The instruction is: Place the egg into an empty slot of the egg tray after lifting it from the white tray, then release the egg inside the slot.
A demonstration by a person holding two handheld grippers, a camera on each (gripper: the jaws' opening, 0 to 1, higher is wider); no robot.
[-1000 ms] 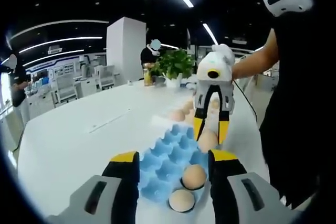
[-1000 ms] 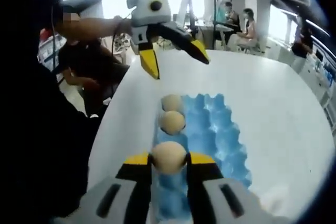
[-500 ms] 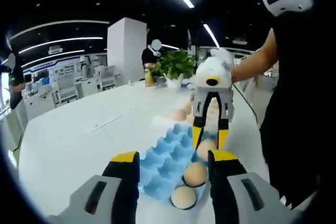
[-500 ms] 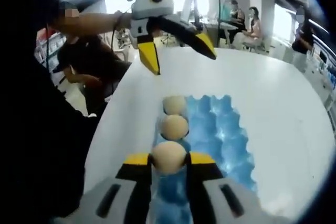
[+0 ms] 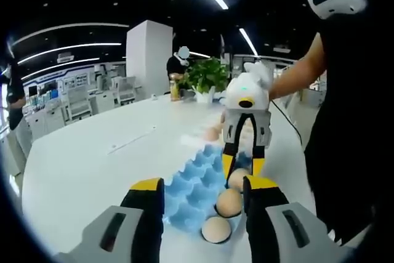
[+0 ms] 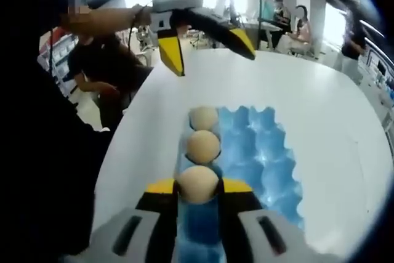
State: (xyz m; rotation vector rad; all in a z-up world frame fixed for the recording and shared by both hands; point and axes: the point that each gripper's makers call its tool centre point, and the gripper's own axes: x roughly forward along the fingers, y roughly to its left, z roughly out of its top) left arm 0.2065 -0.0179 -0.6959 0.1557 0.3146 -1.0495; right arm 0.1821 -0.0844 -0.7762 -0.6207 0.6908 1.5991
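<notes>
R gripper [image 6: 198,190] w/ egg [image 6: 197,183] has dropped lower over the blue egg tray [image 6: 261,152] since a sec ago; jaws pinching egg, now at the slot next to two filled ones; lift & carry done, seating + release left; L gripper [image 5: 203,190] spread, idle, hovering near tray.
</notes>
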